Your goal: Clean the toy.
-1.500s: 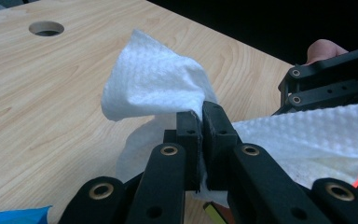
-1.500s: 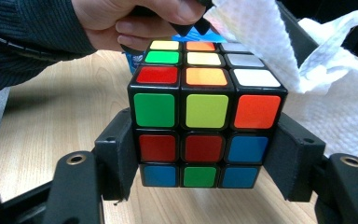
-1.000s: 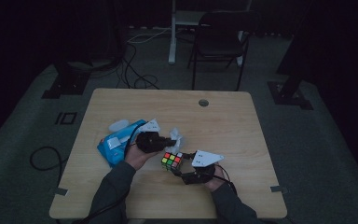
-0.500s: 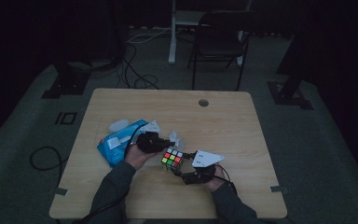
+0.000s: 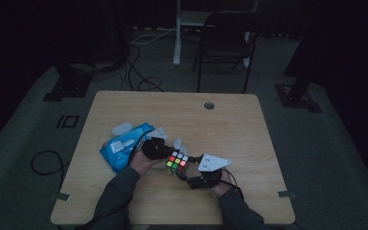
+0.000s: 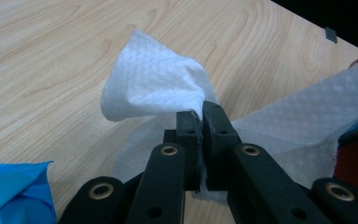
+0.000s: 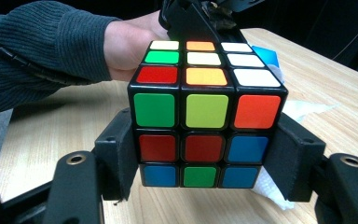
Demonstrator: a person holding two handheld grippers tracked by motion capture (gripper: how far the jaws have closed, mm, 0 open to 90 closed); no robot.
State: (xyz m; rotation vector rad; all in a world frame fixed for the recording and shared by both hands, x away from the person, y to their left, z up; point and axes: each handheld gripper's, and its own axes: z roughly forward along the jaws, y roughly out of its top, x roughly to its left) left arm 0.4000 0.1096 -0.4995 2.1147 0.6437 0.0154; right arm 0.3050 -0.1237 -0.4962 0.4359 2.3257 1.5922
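My right gripper (image 7: 207, 156) is shut on a scrambled Rubik's cube (image 7: 207, 116), its jaws pressing the cube's left and right sides just above the table. In the high view the cube (image 5: 177, 162) sits at the table's front middle, with the right gripper (image 5: 182, 172) behind it toward the person. My left gripper (image 6: 200, 122) is shut on a white wipe (image 6: 154, 88) whose loose end fans out above the jaws. The left gripper (image 5: 159, 149) is just left of the cube, and the wipe (image 5: 177, 143) reaches the cube's far side.
A blue wipe pack (image 5: 122, 146) lies on the wooden table (image 5: 230, 124) left of the left hand, and its corner (image 6: 14, 191) shows beside the left jaws. A cable hole (image 5: 209, 105) is near the far edge. A chair (image 5: 225, 43) stands beyond the table.
The left gripper with the wipe has shifted slightly down toward the cube. The cube and the right gripper have stayed in place.
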